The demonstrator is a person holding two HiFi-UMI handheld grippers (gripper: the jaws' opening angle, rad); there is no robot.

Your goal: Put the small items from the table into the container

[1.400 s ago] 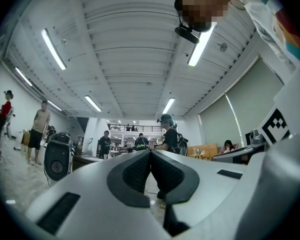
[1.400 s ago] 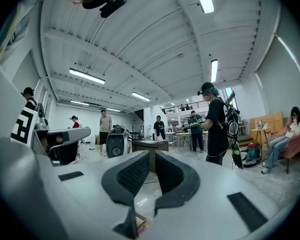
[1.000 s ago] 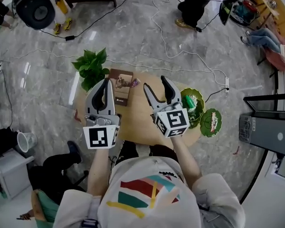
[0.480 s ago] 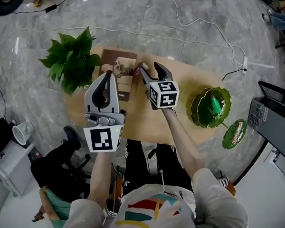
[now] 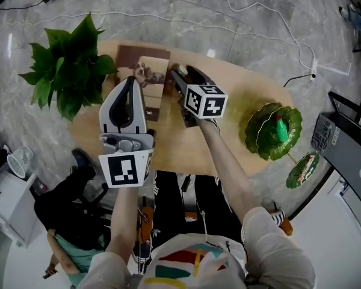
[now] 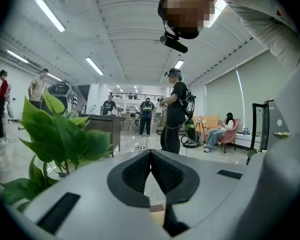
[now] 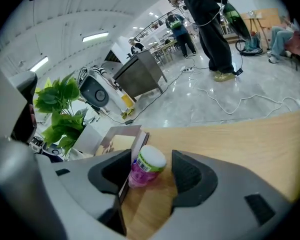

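Observation:
A small pink bottle with a white cap [image 7: 146,166] stands on the wooden table [image 7: 240,144], beside a brown open box [image 7: 121,138]. My right gripper [image 7: 151,156] is open, one jaw on each side of the bottle, with neither pad touching it. In the head view the right gripper [image 5: 185,77] reaches to the table's far edge, next to the brown box [image 5: 145,80]. My left gripper [image 5: 130,83] hovers over the table's left part, shut and empty; its jaw tips meet in the left gripper view [image 6: 150,152]. A green leaf-shaped dish [image 5: 260,142] at the right holds a green bottle [image 5: 281,128].
A potted green plant [image 5: 66,65] stands at the table's left end, close to my left gripper. A smaller green dish [image 5: 304,168] hangs off the right edge. Cables run over the marble floor beyond. People stand in the background of both gripper views.
Both grippers have come down toward the table. The right one moved forward and tipped down until its open jaws flank the pink bottle. The left stayed shut.

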